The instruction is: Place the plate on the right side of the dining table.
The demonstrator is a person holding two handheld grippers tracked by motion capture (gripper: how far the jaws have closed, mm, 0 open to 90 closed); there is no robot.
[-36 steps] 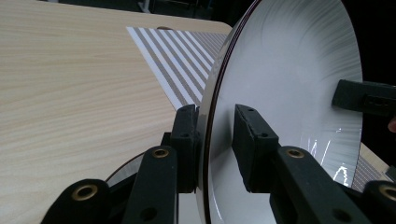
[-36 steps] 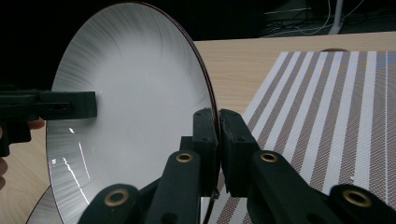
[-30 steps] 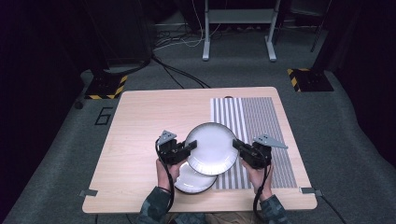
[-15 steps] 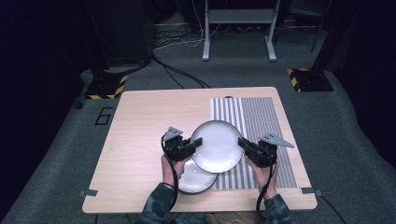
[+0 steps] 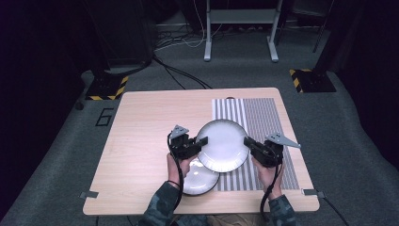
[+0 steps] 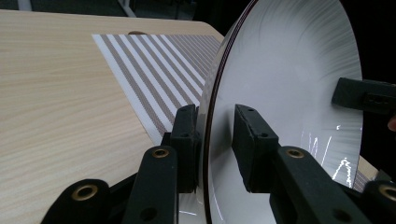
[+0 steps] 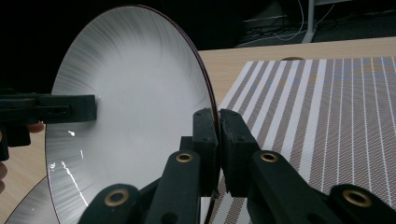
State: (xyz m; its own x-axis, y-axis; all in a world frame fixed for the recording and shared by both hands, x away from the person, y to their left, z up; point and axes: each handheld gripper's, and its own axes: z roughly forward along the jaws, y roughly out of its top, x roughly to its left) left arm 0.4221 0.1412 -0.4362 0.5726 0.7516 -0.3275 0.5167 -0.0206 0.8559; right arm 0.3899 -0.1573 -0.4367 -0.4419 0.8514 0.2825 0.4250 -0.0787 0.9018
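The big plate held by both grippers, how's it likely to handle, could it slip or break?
The plate looks glazed and glossy, with reflections in the left gripper view, so it may slide in the pads. Each hand-held gripper, left and right, pinches only its thin rim, so it could tilt. It seems rigid, probably ceramic, likely to chip if dropped onto the table.

The wooden table (image 5: 141, 141) is evenly lit from above while the room around it sinks into near black. Past the fingers (image 6: 250, 140) of the left gripper, thin white glare streaks cross the glossy plate (image 6: 289, 70). The high view is soft and grainy. Close-up jaws stay sharp; shadows are faint.
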